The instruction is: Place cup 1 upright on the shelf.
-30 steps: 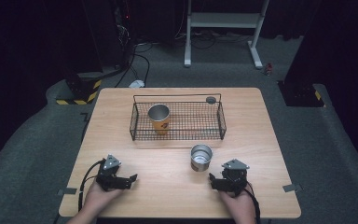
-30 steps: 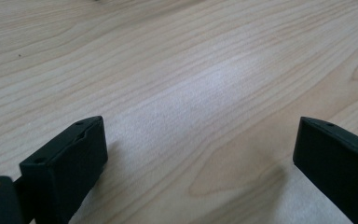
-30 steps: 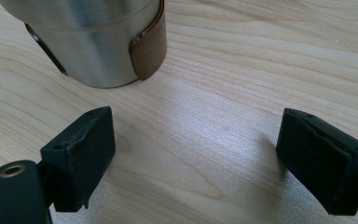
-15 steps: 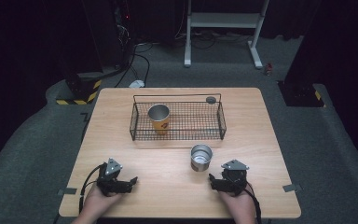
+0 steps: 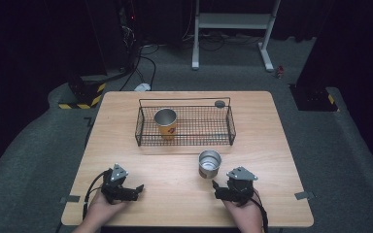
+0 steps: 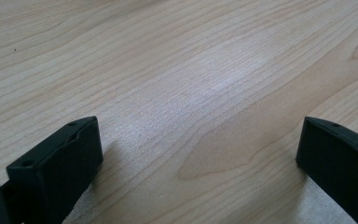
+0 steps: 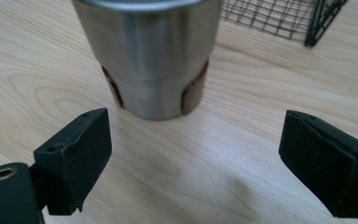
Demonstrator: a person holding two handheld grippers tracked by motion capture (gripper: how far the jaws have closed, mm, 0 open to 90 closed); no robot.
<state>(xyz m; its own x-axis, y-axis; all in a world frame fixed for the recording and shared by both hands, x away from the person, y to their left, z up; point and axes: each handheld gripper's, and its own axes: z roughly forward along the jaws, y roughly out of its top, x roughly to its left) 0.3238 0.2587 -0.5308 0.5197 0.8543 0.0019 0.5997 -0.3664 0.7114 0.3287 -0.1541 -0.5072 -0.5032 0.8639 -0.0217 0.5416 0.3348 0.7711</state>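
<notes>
A steel cup (image 5: 209, 163) stands upright on the wooden table (image 5: 281, 141), just in front of a black wire basket (image 5: 184, 127). In the right gripper view the steel cup (image 7: 151, 56) rises close ahead, a little beyond the jaws. My right gripper (image 5: 217, 190) rests open on the table just behind and right of the cup. An orange paper cup (image 5: 165, 123) stands upright in the basket's left part. My left gripper (image 5: 137, 189) lies open on the table near the front left; its jaws (image 6: 196, 158) hold nothing but bare wood between them.
A small dark round object (image 5: 219, 103) sits on the table behind the basket's far right corner. The basket's corner (image 7: 307, 23) shows beyond the steel cup. Around the table lies grey carpet, with a white stand (image 5: 233, 29) and cables at the back.
The left gripper has turned a little to point more to the right. The right gripper and both cups stay where they were.
</notes>
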